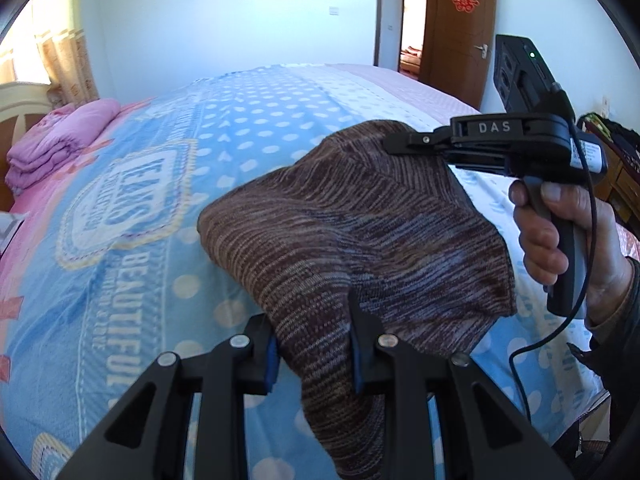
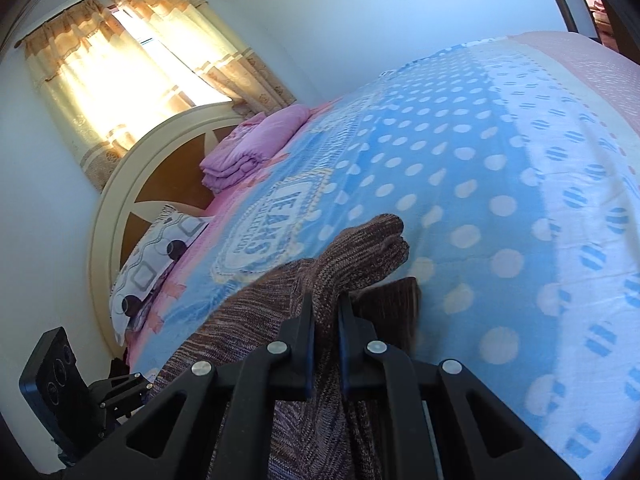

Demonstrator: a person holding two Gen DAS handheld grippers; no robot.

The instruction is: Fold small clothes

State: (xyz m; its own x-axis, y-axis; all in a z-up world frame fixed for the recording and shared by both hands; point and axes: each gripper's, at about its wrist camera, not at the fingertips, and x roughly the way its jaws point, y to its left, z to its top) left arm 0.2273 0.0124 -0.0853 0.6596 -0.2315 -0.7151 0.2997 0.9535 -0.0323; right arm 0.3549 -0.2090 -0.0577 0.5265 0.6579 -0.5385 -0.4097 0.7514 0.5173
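A brown striped knit garment (image 1: 360, 224) hangs slack between my two grippers above the blue dotted bedspread (image 1: 140, 288). In the left wrist view my left gripper (image 1: 310, 320) is shut on a bunched near edge of it, blue pads pressing from both sides. My right gripper (image 1: 394, 146) comes in from the right, held by a hand (image 1: 556, 236), and pinches the garment's far upper corner. In the right wrist view that right gripper (image 2: 325, 302) is shut on a fold of the knit garment (image 2: 360, 248), whose end sticks out past the fingers. The left gripper (image 2: 120, 392) shows at the lower left.
A folded pink quilt (image 1: 60, 140) and a patterned pillow (image 2: 156, 264) lie by the round headboard (image 2: 120, 184). Curtains (image 2: 120, 72) cover a bright window. A brown door (image 1: 456, 28) stands open at the far right, with a dresser (image 1: 616, 176) beside the bed.
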